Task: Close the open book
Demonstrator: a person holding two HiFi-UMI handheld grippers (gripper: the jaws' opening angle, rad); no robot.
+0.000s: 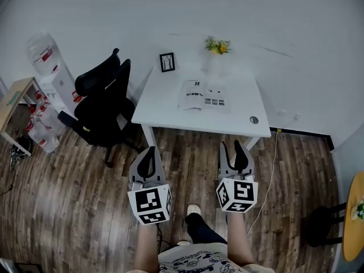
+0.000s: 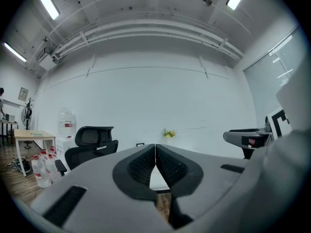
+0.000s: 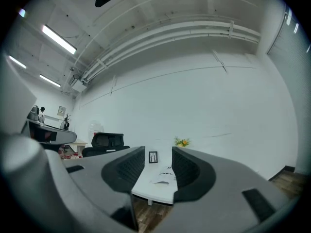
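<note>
Wood-floor office, white desk (image 1: 162, 104) by wall | book (image 1: 205, 95) lies open mid-desk, well apart from both grippers | left gripper (image 1: 149, 152) fingers pressed together, empty | right gripper (image 1: 232, 148) fingers spread, empty | closing not started; approach and page-fold remain.

White wall (image 1: 256, 27), dark wood floor (image 1: 68, 209); white counter (image 1: 165, 104) at 12 o'clock, black office chair (image 1: 105, 104) at 10 o'clock.
</note>
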